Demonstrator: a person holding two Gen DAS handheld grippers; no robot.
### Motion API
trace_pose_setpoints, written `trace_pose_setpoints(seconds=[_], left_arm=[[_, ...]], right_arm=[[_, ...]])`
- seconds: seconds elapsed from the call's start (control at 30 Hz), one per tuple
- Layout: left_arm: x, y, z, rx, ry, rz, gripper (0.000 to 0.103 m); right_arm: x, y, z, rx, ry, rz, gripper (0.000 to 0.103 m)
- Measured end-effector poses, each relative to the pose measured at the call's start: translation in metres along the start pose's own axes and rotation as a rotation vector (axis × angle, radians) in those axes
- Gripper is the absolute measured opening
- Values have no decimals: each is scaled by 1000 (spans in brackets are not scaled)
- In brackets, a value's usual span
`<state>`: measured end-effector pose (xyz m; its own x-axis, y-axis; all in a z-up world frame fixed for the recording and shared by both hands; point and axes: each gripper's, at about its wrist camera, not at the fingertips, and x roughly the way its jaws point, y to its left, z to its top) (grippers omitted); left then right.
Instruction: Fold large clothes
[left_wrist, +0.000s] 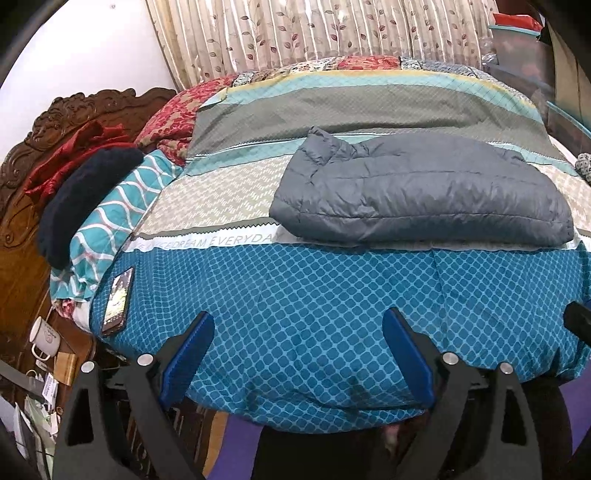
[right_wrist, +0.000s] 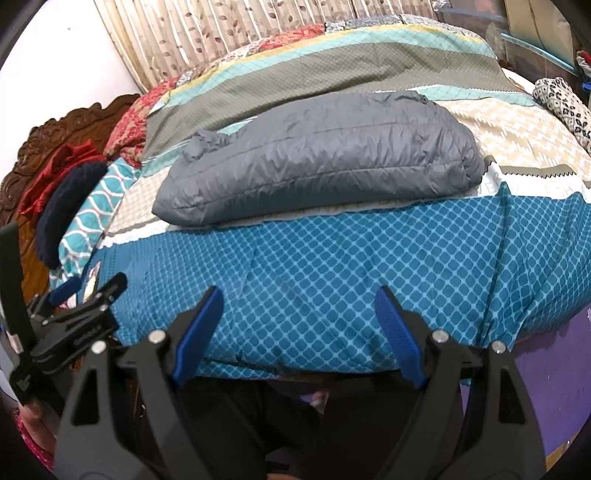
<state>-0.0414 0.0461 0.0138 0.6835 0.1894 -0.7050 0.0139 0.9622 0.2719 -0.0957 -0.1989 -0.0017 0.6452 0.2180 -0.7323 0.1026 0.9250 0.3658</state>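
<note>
At the far left of the left wrist view stands a carved wooden headboard (left_wrist: 22, 206) with one red cloth (left_wrist: 70, 155) and one dark navy knitted garment (left_wrist: 83, 201) lying against it. Below them, in the lower left, I count one white mug (left_wrist: 44, 338). One phone (left_wrist: 118, 301) lies face up on the blue part of the bedspread (left_wrist: 314, 306), near the left edge of the bed.

In the middle and right of the frame lies the one grey puffer jacket (left_wrist: 421, 192). It is on the beige stripe of the bedspread, well apart from both tools. It looks already folded into a thick rectangular bundle, with the collar or hood part bunched at its upper left corner. I judge the folding of this piece as nearly done or done; perhaps only a last tidy or moving it aside is left. I see no other large garment spread out for folding.

At the bottom of the frame the left tongs (left_wrist: 298, 354) are spread wide and hold nothing. In the right wrist view the right tongs (right_wrist: 299, 332) are also spread wide and empty, at the near edge of the bed. At the upper right of that view lies one black-and-white patterned cloth (right_wrist: 563, 107).
</note>
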Motion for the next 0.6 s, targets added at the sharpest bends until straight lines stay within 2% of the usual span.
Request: trace_pose_setpoints(seconds=[0.6], left_arm=[[6,9,-5,-4,42,41,67]], right_arm=[[-1,-4,-1,14,-4,-3,80]])
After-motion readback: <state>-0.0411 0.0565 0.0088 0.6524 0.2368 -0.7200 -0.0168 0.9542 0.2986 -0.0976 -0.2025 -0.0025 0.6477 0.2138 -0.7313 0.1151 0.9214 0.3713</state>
